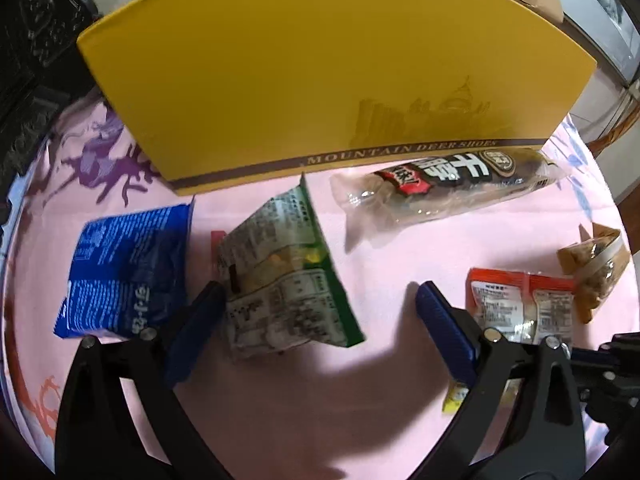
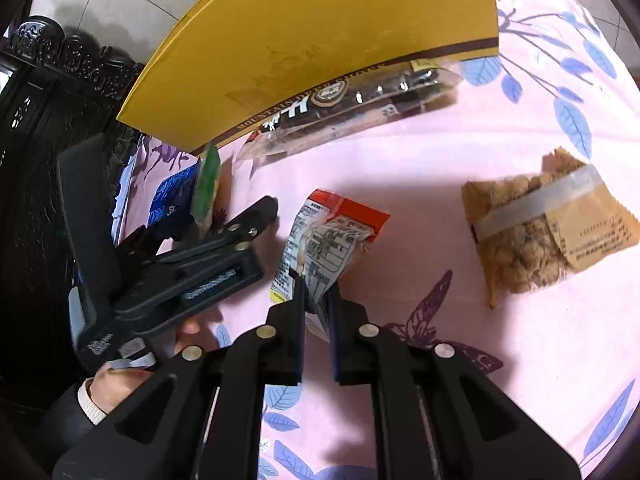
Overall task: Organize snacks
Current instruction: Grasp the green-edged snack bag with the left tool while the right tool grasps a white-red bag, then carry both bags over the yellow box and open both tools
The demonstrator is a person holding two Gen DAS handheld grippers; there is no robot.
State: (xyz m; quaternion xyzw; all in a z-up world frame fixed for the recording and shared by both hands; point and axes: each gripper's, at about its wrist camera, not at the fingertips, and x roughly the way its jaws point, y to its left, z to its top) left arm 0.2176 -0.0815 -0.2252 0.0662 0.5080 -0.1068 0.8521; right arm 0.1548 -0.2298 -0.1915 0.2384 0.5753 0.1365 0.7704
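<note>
- Snacks are lying scattered on the desk (image 2: 500, 360), which is wearing a pink floral cloth, in front of a yellow box (image 1: 320, 80) standing upright at the back.
- Right tongs (image 2: 316, 288) are pressing together on the lower edge of a red packet (image 2: 332, 232), which is tilting up from the cloth.
- Left tongs (image 1: 320, 300) are standing spread wide, pinching nothing; a green packet (image 1: 288, 264) is lying between the blue fingers (image 1: 444, 320), touching the left one.
- A blue packet (image 1: 124, 272) is resting just left of the green one.
- A long dark packet (image 1: 452, 184) is lying close against the box's lower edge.
- A brown packet (image 2: 548, 236) with a clear band is sitting right of the red one, apart from it.
- A hand (image 2: 120, 380) in a dark sleeve with a pale cuff is gripping the left tool's handle.
</note>
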